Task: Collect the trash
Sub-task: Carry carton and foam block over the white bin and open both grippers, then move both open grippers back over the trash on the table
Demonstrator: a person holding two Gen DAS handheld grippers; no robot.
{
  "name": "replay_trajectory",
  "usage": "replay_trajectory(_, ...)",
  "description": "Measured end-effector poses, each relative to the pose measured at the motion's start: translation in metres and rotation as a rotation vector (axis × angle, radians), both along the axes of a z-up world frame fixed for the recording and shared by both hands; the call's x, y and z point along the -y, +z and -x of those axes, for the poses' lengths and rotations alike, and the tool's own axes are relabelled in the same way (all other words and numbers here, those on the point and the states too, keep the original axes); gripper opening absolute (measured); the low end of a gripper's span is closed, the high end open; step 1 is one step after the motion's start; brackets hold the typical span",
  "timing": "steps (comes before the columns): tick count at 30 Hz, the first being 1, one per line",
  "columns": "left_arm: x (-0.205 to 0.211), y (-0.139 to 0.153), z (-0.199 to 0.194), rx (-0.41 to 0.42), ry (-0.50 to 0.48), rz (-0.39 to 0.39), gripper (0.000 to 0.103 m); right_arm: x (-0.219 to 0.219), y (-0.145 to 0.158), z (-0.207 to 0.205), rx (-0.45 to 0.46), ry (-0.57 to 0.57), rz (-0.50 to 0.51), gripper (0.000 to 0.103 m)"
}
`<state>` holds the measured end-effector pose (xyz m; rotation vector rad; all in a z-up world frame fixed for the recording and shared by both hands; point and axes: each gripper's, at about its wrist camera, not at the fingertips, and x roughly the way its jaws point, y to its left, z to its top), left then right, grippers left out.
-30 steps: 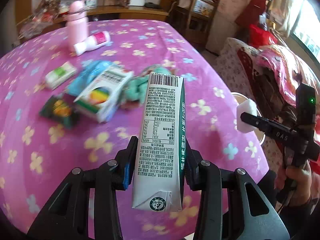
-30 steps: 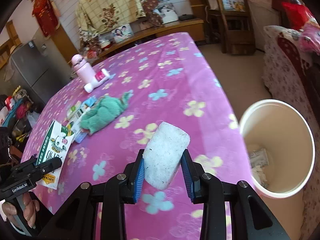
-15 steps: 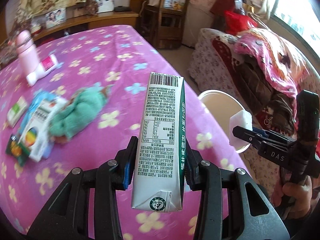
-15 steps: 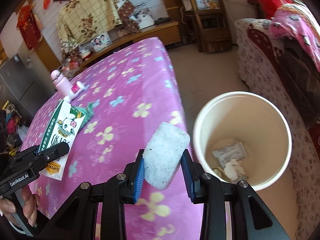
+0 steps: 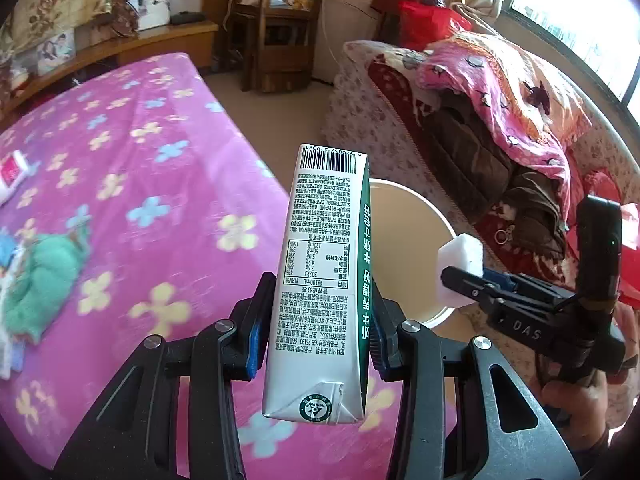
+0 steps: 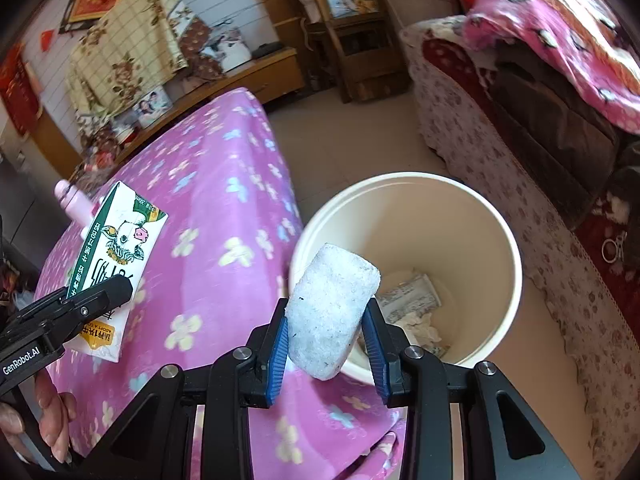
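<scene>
My left gripper point(image 5: 318, 328) is shut on a white and green milk carton point(image 5: 324, 280), held upright above the table edge; the carton also shows in the right wrist view point(image 6: 116, 264). My right gripper point(image 6: 326, 340) is shut on a white foam block point(image 6: 332, 308), held just over the near rim of a cream round bin point(image 6: 476, 220). The bin stands on the floor beside the table and holds crumpled paper and a wrapper point(image 6: 412, 304). In the left wrist view the bin point(image 5: 412, 240) lies behind the carton, with the foam block point(image 5: 460, 260) at its right rim.
The table has a pink flowered cloth point(image 5: 140, 160). On it lie a green cloth point(image 5: 44, 280), a pink bottle point(image 6: 74, 200) and other items at the left. A sofa with a pink blanket point(image 5: 500, 80) stands right of the bin. A wooden shelf point(image 5: 276, 20) stands behind.
Both grippers have swung right, from over the table toward the bin. The foam block is now at the bin's rim and the carton is close to the bin.
</scene>
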<state>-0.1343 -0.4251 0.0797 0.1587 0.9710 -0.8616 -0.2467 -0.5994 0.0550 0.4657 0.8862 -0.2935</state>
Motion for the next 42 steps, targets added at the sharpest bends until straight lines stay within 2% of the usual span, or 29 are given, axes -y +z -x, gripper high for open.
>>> replay_trajectory(8,0.040,-0.014,-0.003,-0.048,-0.045,0.009,0.039,0.026,-0.016,0.000,-0.028,-0.056,-0.003,0.035)
replay_trajectory(16,0.059,-0.023,-0.006,-0.066,-0.047,0.014,0.039,0.042,-0.026,-0.001,-0.040,-0.095,0.001,0.037)
replay_trajectory(19,0.063,-0.025,-0.005,-0.062,-0.057,0.008,0.040,0.046,-0.029,-0.002,-0.048,-0.121,0.003,0.052)
replay_trajectory(22,0.065,-0.028,-0.006,-0.078,-0.060,0.007,0.043,0.050,-0.032,0.000,-0.048,-0.150,0.007,0.053)
replay_trajectory(23,0.065,-0.029,-0.006,-0.087,-0.063,0.012,0.046,0.051,-0.033,0.001,-0.051,-0.156,0.002,0.053)
replay_trajectory(25,0.062,-0.028,-0.006,-0.087,-0.057,0.036,0.063,0.052,-0.034,0.002,-0.051,-0.157,-0.010,0.054)
replay_trajectory(26,0.060,-0.026,-0.006,-0.085,-0.053,0.050,0.065,0.052,-0.034,0.003,-0.052,-0.155,-0.013,0.054)
replay_trajectory(30,0.056,-0.024,-0.007,-0.086,-0.046,0.056,0.066,0.049,-0.034,0.005,-0.053,-0.152,-0.018,0.054)
replay_trajectory(42,0.025,-0.017,-0.010,-0.022,0.019,0.029,0.066,0.028,-0.030,-0.002,-0.053,-0.111,-0.025,0.054)
